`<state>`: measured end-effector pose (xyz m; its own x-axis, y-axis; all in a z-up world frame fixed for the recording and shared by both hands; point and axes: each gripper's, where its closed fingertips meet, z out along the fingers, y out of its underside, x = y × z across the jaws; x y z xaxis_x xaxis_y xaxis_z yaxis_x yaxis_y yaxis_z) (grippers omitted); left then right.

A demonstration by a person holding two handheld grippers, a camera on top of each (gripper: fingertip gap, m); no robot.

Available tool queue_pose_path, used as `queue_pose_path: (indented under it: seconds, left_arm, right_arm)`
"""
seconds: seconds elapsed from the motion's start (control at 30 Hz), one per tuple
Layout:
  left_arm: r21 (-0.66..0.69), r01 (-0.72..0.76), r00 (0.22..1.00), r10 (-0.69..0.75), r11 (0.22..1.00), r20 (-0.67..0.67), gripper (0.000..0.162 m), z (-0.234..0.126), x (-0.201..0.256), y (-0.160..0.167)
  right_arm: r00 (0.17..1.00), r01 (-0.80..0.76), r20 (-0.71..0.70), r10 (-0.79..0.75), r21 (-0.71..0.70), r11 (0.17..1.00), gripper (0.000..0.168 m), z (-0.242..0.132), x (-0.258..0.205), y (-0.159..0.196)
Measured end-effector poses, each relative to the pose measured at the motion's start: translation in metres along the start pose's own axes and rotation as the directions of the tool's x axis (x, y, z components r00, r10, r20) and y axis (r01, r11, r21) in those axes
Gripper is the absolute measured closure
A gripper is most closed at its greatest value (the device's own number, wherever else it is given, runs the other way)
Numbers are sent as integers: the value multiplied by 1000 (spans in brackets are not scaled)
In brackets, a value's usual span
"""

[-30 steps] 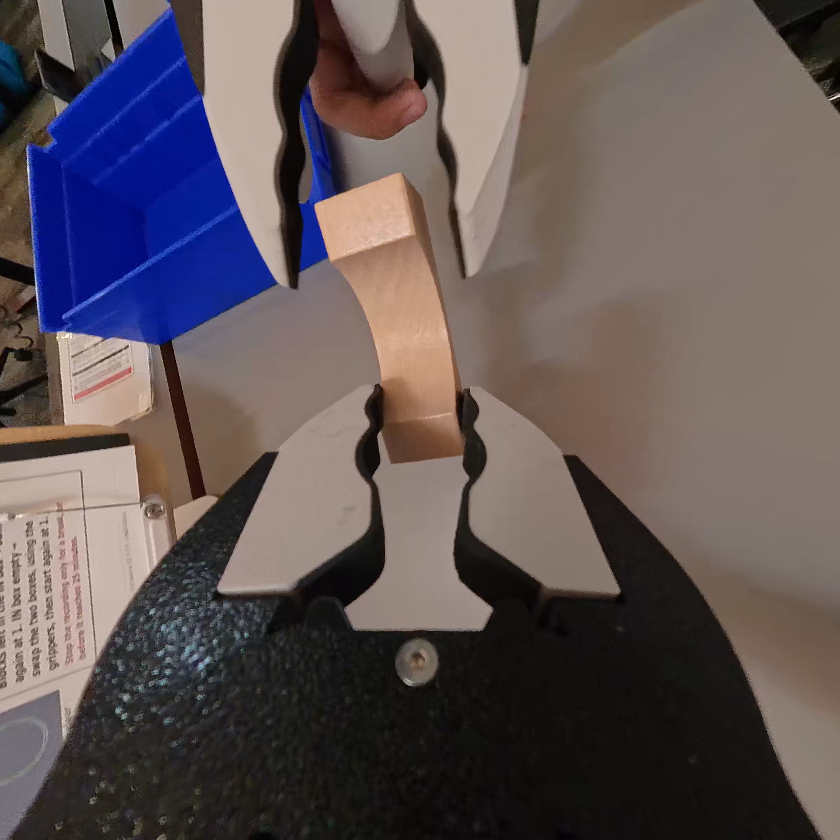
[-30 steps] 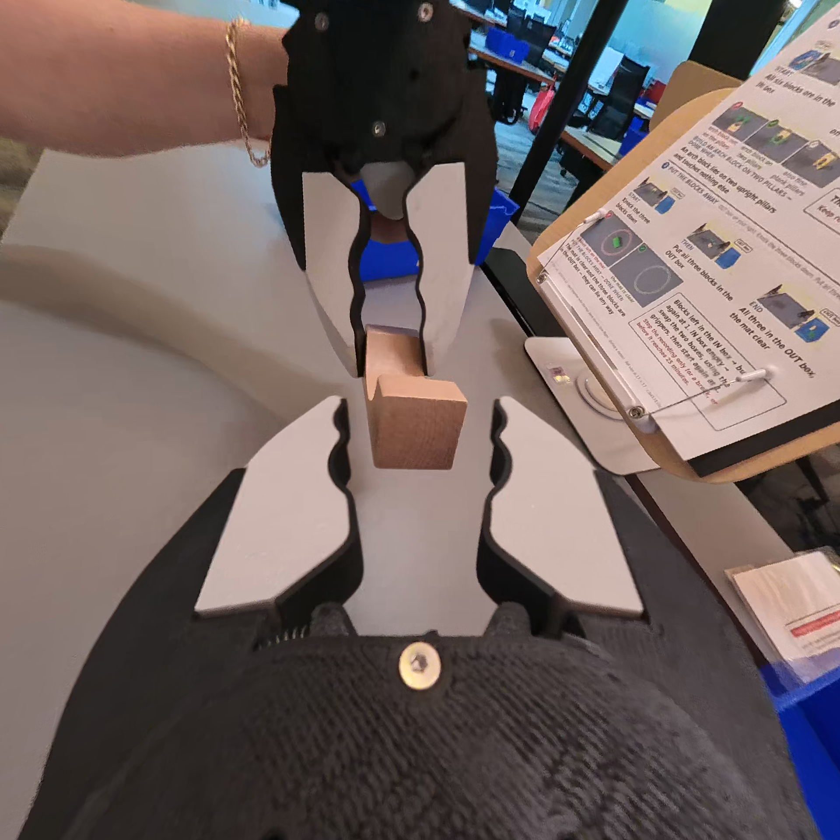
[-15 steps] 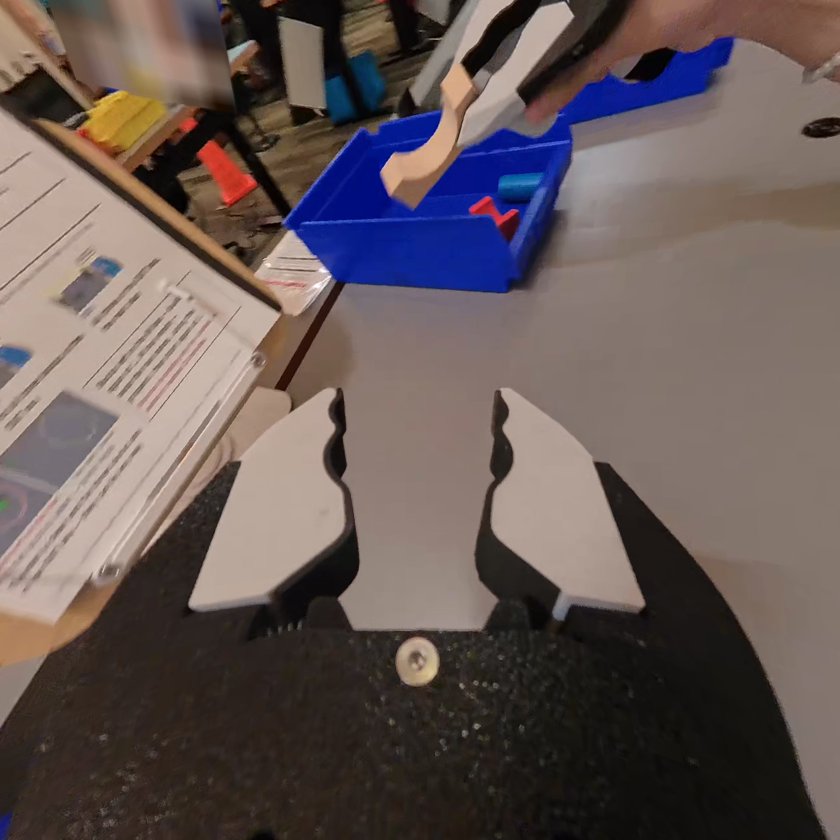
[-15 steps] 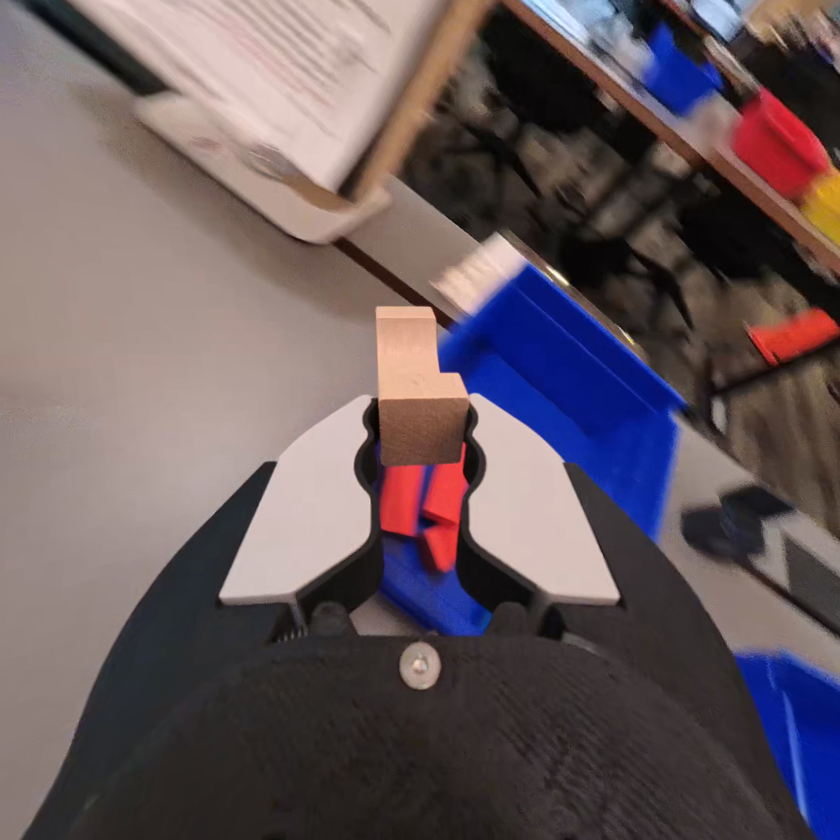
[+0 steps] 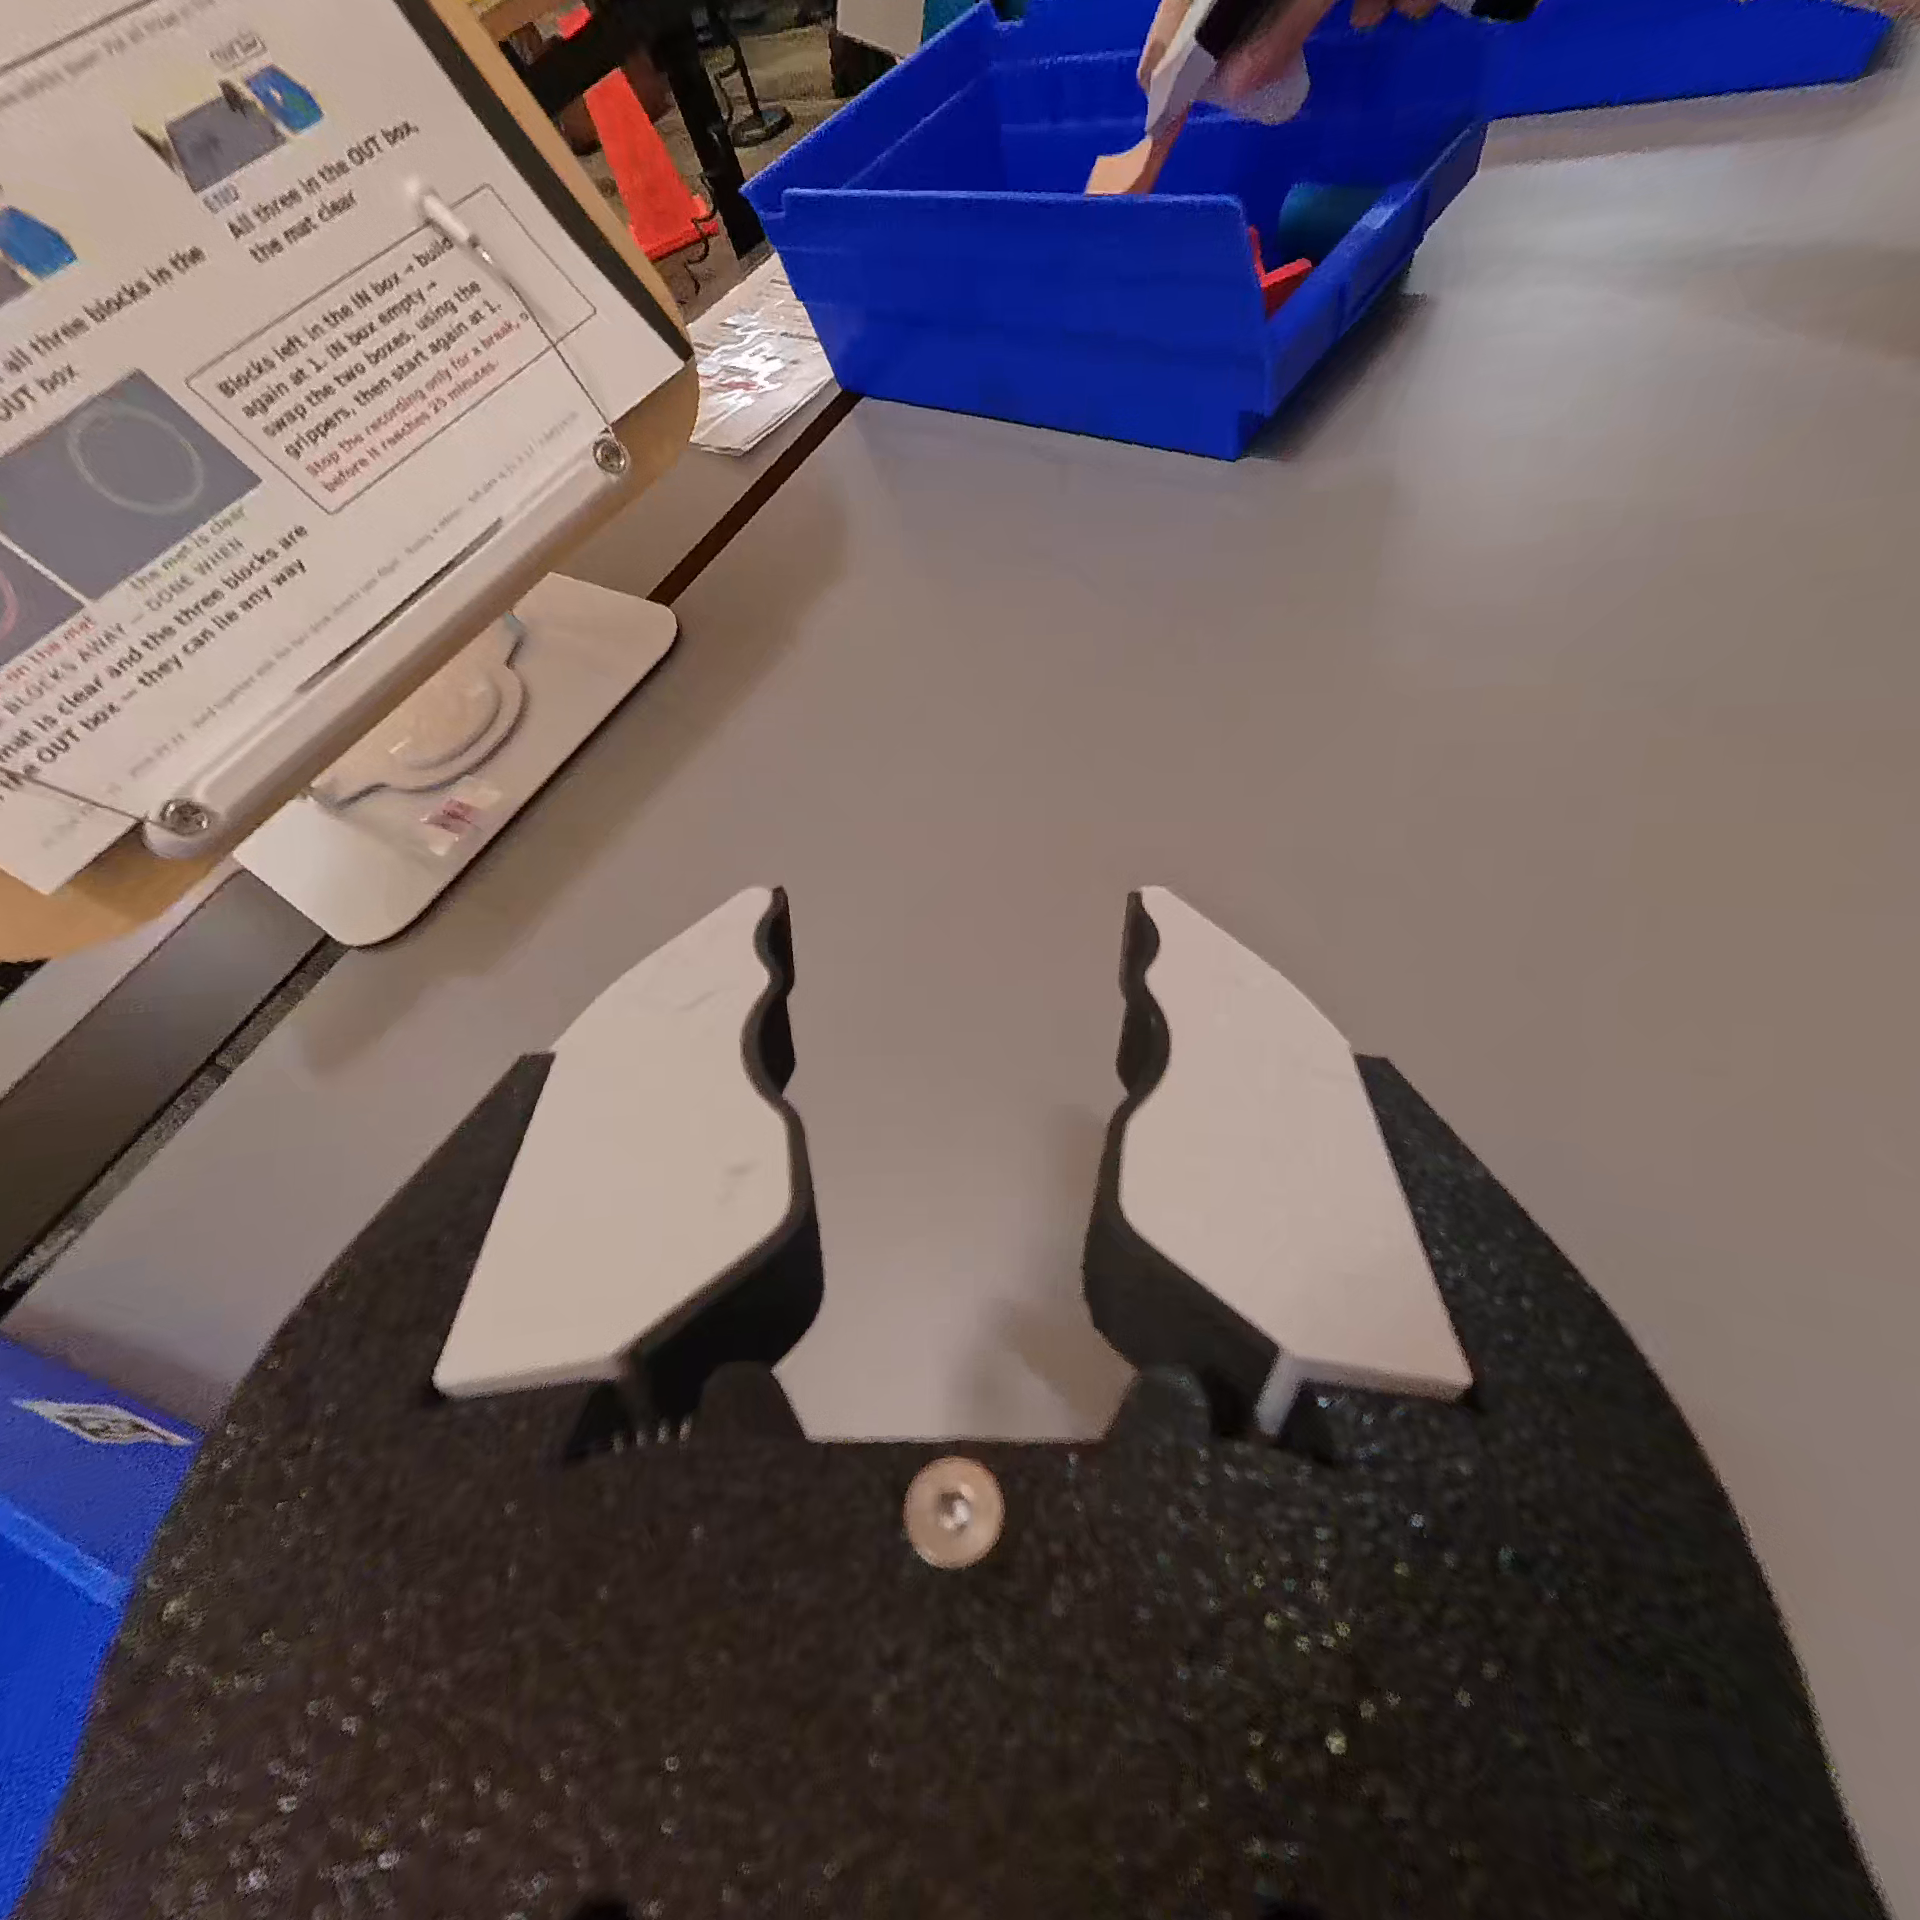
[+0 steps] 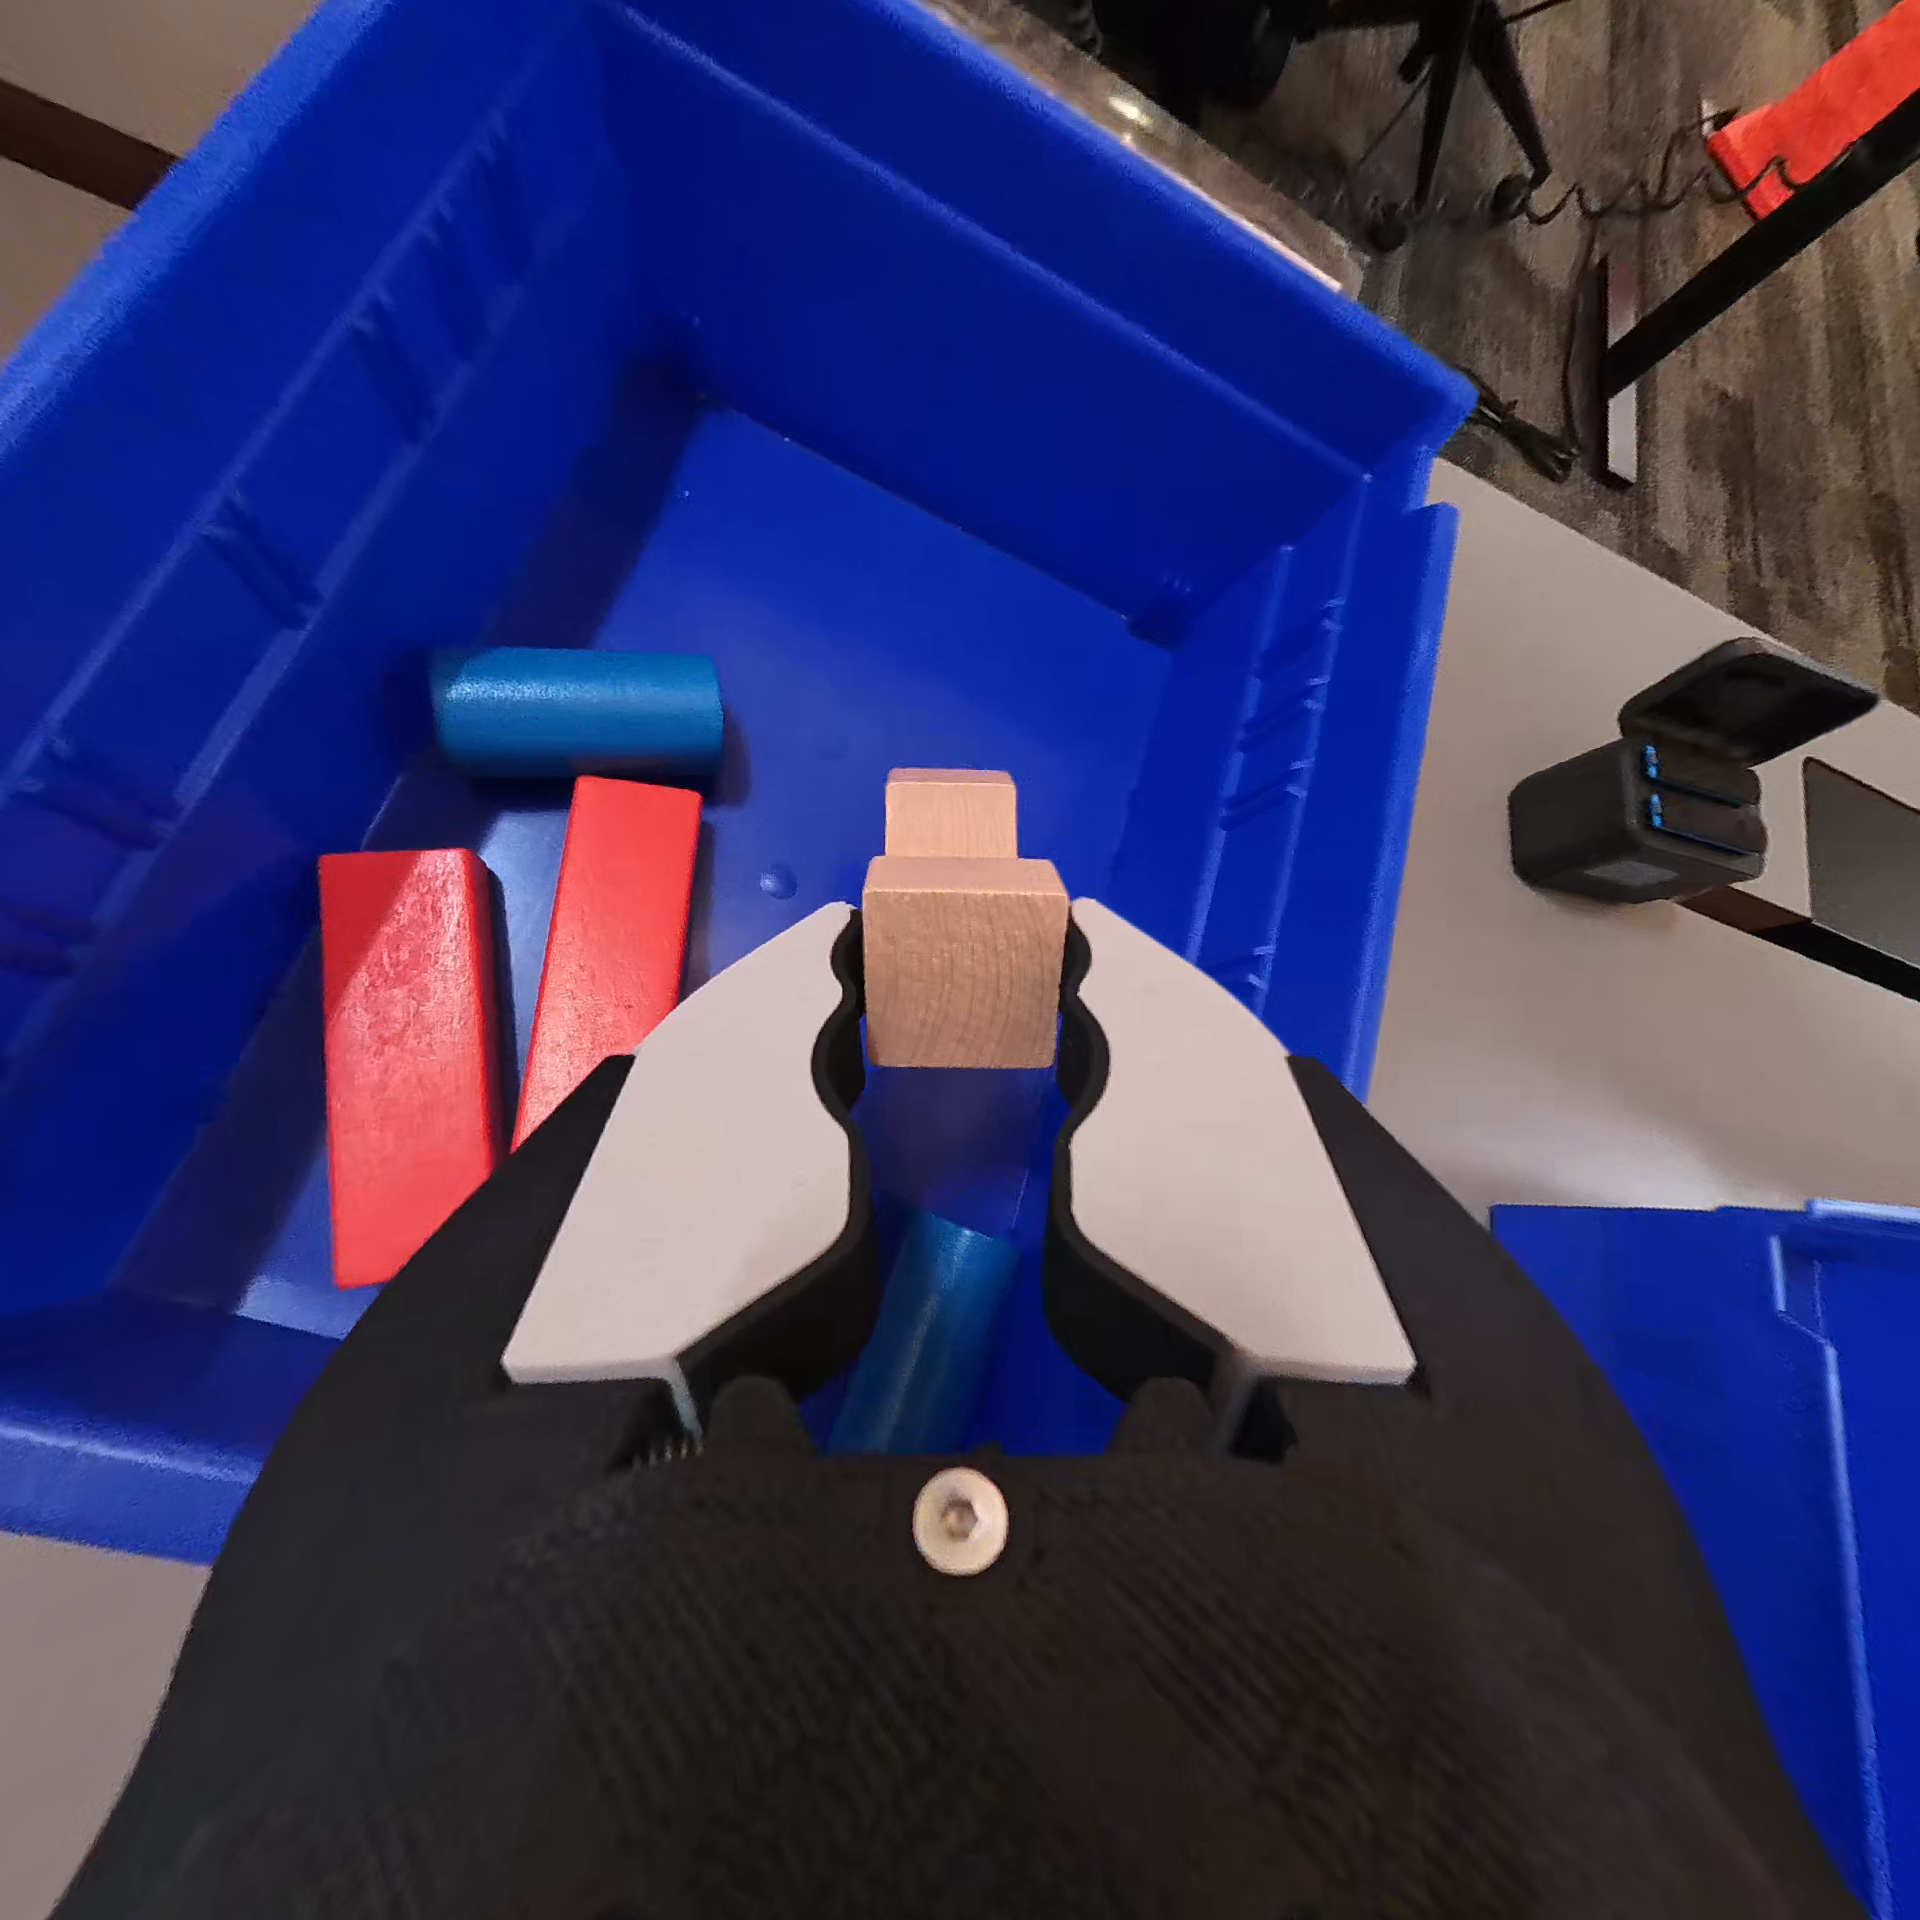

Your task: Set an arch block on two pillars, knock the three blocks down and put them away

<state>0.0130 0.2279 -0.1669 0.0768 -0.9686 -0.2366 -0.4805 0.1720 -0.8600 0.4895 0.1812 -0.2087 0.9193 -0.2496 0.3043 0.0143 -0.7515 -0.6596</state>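
I note a grey counter (image 5: 1351,727) carrying an open blue bin (image 6: 935,312), with a document stand (image 5: 312,364) at its edge. My left gripper (image 5: 956,904) hangs low over bare counter, well apart from the bin, fingers spread and holding nothing. My right gripper (image 6: 961,914) is above the bin interior, fingers clamped on one end of a curved wooden block (image 6: 961,977); the other end points down into the bin. Beneath lie two red blocks (image 6: 405,1039) and two blue cylinders (image 6: 577,712).
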Motion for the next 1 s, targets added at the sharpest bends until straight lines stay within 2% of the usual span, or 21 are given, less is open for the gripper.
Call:
queue_pose_path:
  seconds: [0.27, 0.33, 0.47, 0.7, 0.83, 1.0]
  left_arm:
    - [19, 98, 994, -99, 995, 43, 102, -3, -15, 5]
    - [25, 134, 989, -136, 991, 55, 102, -3, -18, 5]
    - [39, 180, 977, -183, 983, 113, 101, -3, -31, 12]
    - [56, 329, 916, -333, 943, 226, 98, -6, -70, 43]
    - [84, 381, 921, -386, 921, 47, 99, 3, -45, 31]
    - [77, 335, 941, -337, 939, 18, 92, 13, -36, 19]
  right_arm:
    - [999, 23, 25, -21, -52, 998, 131, 12, -10, 7]
    - [999, 37, 2, -37, -60, 997, 105, 9, -8, 8]
    - [998, 8, 57, -8, -3, 1000, 94, -10, -18, 5]
    - [968, -131, 235, 93, 150, 980, 86, -63, -51, 4]
    - [946, -190, 301, 124, 203, 960, 85, -81, -64, 16]
    - [922, -252, 349, 167, 215, 943, 83, -89, -72, 24]
